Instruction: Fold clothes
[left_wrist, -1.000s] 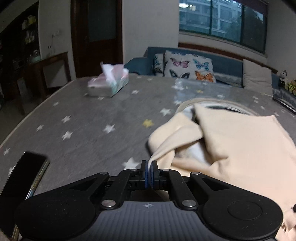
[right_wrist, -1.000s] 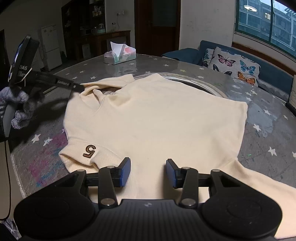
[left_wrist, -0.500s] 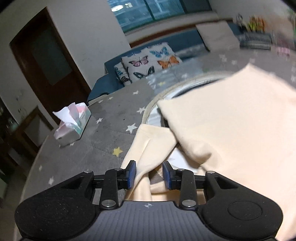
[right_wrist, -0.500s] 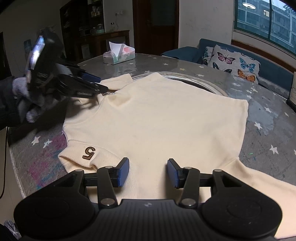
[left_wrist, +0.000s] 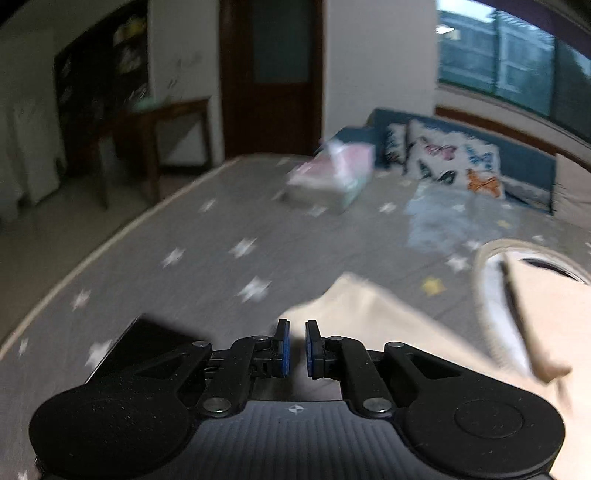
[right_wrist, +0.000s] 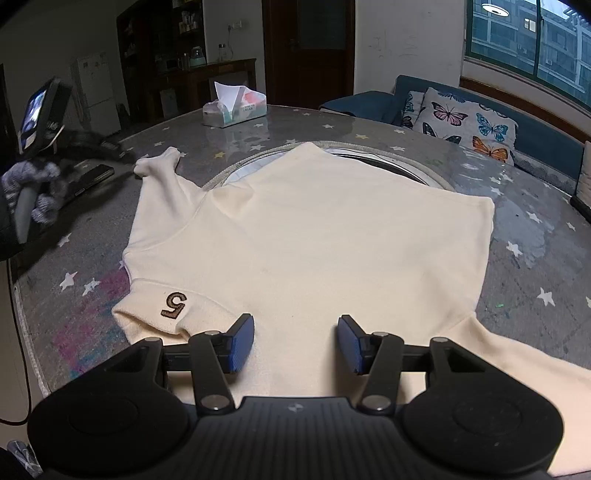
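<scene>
At nine o'clock in my right wrist view I see the left tongs (right_wrist: 110, 153), blurred, gripped by a gloved hand (right_wrist: 33, 192) beside a dark phone (right_wrist: 90, 177) lying on the worktop (right_wrist: 524, 236); in the left wrist view those tongs (left_wrist: 297, 349) stand only a narrow gap apart with nothing between the blue pads (left_wrist: 282, 350), just short of the sleeve tip (left_wrist: 343, 299); that view is smeared. The cream sweatshirt (right_wrist: 314, 236) lies spread flat across the middle of the star-patterned worktop, its sleeve (right_wrist: 162, 166) reaching out toward ten o'clock; a folded cuff bearing a brown "5" patch (right_wrist: 173, 304) sits at seven o'clock; a round inset ring (right_wrist: 406, 166) shows under the top edge. A tissue box (right_wrist: 236, 109) stands at eleven o'clock, well apart from the cloth; butterfly cushions (right_wrist: 461, 122) rest on a blue sofa at two o'clock. My right tongs (right_wrist: 295, 341) hover wide open over the near hem, holding nothing.
</scene>
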